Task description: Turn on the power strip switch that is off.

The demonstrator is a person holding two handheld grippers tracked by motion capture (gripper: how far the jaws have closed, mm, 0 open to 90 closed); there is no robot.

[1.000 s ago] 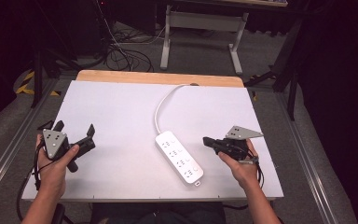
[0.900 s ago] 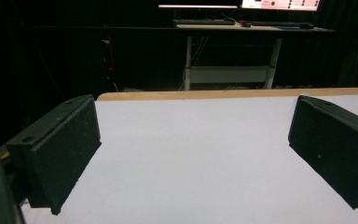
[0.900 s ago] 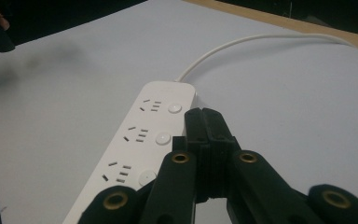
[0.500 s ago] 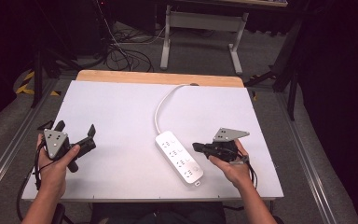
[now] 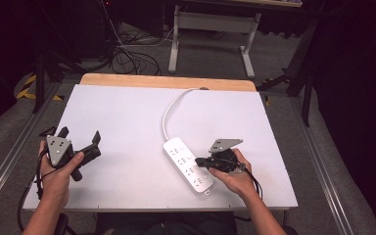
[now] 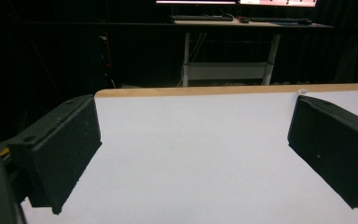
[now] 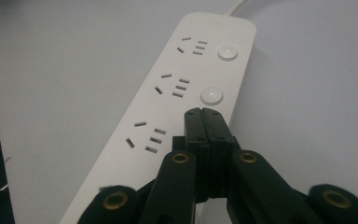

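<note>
Power strip at lower centre of frame; right gripper closed, poised over its switch buttons.

Left gripper (image 5: pixel 81 147), lower left of the high view, is spread wide and empty over bare white worktop (image 5: pixel 127 117). The power strip (image 5: pixel 188 165) lies flat, diagonal, its white cable (image 5: pixel 169 110) running to the worktop's far edge. Right gripper (image 7: pixel 207 114), jaws pressed together and holding nothing, sits just above the strip beside a round button (image 7: pixel 211 95). Judged: rigid, light, smooth plastic that slides easily; grasp across the narrow body, not the pliant cable.
</note>
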